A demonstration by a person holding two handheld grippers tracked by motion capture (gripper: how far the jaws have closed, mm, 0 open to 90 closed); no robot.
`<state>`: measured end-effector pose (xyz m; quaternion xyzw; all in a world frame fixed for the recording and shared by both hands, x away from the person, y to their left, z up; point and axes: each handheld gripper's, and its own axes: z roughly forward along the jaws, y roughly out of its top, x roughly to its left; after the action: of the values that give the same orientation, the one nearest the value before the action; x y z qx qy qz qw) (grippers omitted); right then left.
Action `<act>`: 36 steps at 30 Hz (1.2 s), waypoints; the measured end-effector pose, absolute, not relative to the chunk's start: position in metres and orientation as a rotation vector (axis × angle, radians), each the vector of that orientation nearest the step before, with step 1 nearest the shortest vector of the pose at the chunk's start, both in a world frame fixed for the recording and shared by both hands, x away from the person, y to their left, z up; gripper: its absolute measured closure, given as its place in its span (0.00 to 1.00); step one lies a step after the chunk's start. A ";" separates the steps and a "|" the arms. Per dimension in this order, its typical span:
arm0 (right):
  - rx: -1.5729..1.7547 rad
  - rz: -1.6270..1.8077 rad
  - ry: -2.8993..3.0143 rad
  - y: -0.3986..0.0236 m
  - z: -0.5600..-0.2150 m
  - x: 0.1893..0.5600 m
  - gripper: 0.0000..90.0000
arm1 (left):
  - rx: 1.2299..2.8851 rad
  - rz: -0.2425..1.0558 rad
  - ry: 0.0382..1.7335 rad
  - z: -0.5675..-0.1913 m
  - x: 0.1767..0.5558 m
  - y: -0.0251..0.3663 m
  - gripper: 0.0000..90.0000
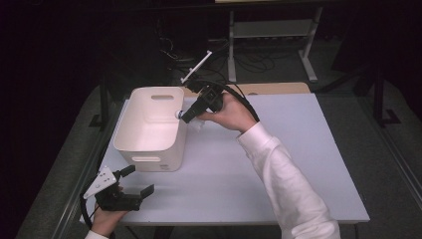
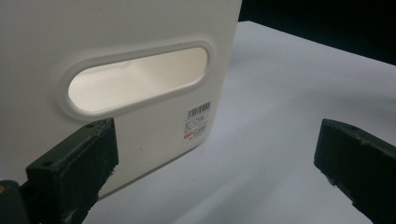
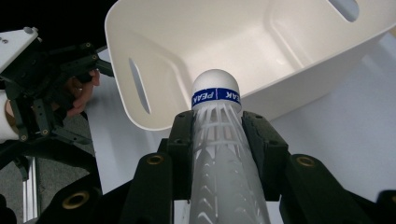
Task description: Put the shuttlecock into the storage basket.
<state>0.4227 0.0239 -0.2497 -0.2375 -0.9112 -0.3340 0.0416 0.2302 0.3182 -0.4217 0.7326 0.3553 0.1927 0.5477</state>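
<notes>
A white shuttlecock (image 3: 217, 135) with a blue band around its cork is clamped between the jaws of my right gripper (image 3: 217, 128), cork end forward. In the high view the right gripper (image 1: 185, 116) reaches over the right rim of the white plastic bin (image 1: 149, 127), with the shuttlecock's cork (image 1: 178, 113) at the rim. The bin's inside (image 3: 261, 42) looks empty. My left gripper (image 1: 137, 181) rests at the table's near left corner, just in front of the bin, jaws open with nothing between them. In the left gripper view, the bin's handle slot (image 2: 135, 79) is close ahead.
The pale table (image 1: 278, 164) extends to the right of the bin. Beyond its far edge stand a metal frame (image 1: 271, 35) and loose cables (image 1: 249, 62) on the dark floor. A label (image 2: 198, 120) is stuck on the bin's near wall.
</notes>
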 end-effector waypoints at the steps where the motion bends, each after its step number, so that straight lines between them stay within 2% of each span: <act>1: -0.721 -1.023 -2.792 0.026 -0.250 0.423 0.71 | 1.734 0.456 0.842 -0.422 0.230 0.318 0.00; 36: -0.620 -1.024 -2.770 0.080 -0.248 0.424 0.71 | 1.737 0.454 0.838 -0.422 0.230 0.319 0.00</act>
<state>0.4236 0.0798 -0.2483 -0.2051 -0.9162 -0.3387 0.0618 0.2296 0.3187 -0.4216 0.7331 0.3538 0.1915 0.5483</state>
